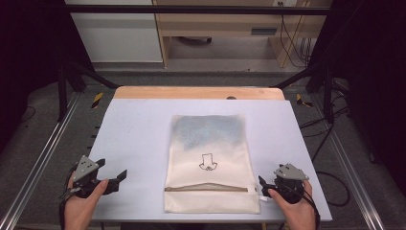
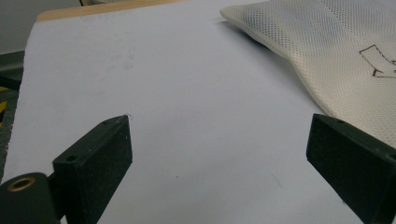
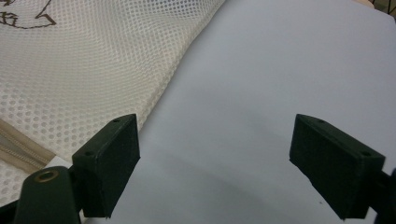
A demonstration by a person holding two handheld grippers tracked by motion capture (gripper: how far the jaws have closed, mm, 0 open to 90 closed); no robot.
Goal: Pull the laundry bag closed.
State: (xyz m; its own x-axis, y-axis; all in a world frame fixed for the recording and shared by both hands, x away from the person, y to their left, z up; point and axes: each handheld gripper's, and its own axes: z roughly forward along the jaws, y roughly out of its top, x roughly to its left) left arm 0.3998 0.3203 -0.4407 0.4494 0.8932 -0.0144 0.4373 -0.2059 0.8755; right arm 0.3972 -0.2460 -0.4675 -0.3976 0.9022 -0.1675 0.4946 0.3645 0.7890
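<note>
1. One cream mesh bag [image 1: 210, 160] lies flat at the centre of the pale bench [image 1: 134, 129], zipper across its lower part, one arrow drawn mid-bag.
2. Left gripper [image 1: 115, 176], lower left: fingers [image 2: 95, 163] released, empty, apart from the bag.
3. Right gripper [image 1: 263, 184], lower right: fingers [image 3: 109, 158] released, just beside the bag's lower right corner.

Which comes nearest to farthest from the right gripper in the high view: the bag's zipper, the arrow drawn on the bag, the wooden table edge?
From the right gripper, which is open at the bag's near right corner:
1. Zipper, running left across the near end of the mesh bag.
2. Arrow, at the bag's middle, farther in.
3. Wooden table edge, along the far side.
</note>
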